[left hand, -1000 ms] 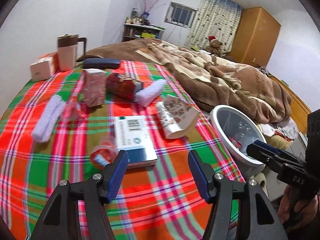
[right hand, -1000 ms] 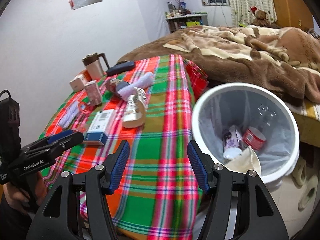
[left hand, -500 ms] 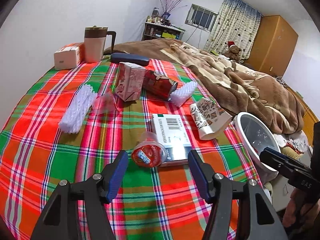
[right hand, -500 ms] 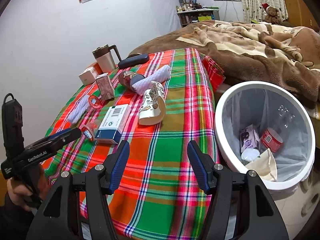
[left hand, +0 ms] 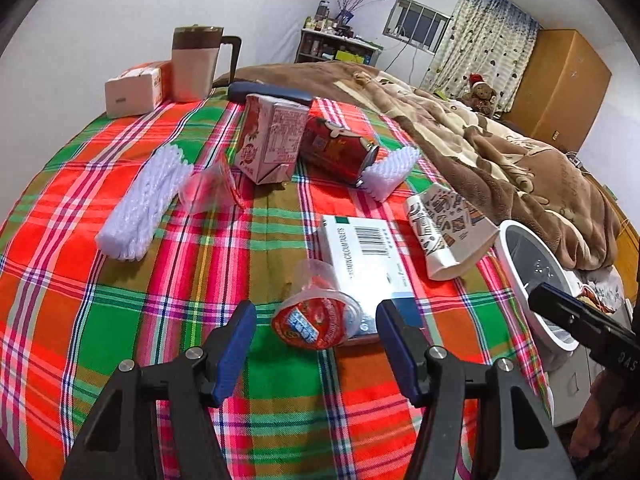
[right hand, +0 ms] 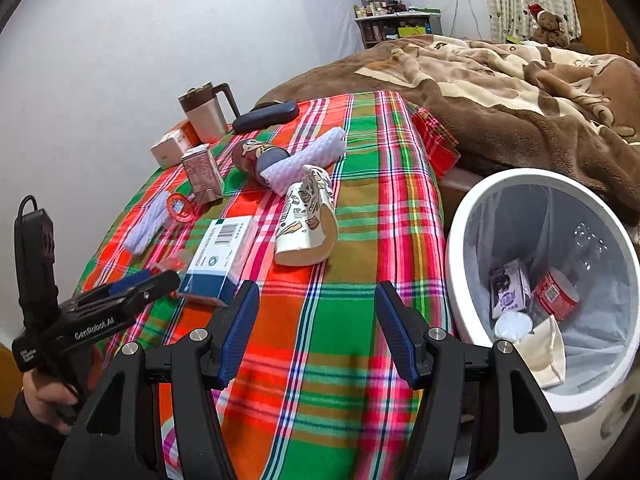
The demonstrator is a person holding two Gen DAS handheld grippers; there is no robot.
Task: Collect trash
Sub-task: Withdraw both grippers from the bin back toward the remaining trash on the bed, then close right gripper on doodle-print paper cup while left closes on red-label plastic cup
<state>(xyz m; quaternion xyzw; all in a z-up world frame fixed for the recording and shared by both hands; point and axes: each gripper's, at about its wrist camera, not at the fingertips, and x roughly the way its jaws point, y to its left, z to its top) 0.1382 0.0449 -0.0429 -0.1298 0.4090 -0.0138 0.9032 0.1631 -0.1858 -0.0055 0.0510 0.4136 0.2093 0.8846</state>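
Note:
My left gripper (left hand: 316, 344) is open, its blue fingers either side of a clear plastic cup with a red lid (left hand: 316, 312) lying on the plaid tablecloth (left hand: 120, 280), not touching it. Behind the cup lies a white and blue box (left hand: 364, 256), then a flattened paper cup (left hand: 444, 228), a red can (left hand: 336, 148), a pink carton (left hand: 272, 136) and a white foam sleeve (left hand: 144, 200). My right gripper (right hand: 316, 336) is open and empty over the cloth's near edge, left of the white bin (right hand: 456, 256), which holds some trash.
A mug (left hand: 196, 64), a small box (left hand: 132, 88) and a dark case (left hand: 268, 92) stand at the table's far edge. A bed with a brown blanket (left hand: 500, 152) lies beyond the table. The bin stands on the floor at the table's right side.
My left gripper has moved forward and lower, so the red-lidded cup now sits between its fingers. My right gripper has shifted left, away from the bin, over the cloth.

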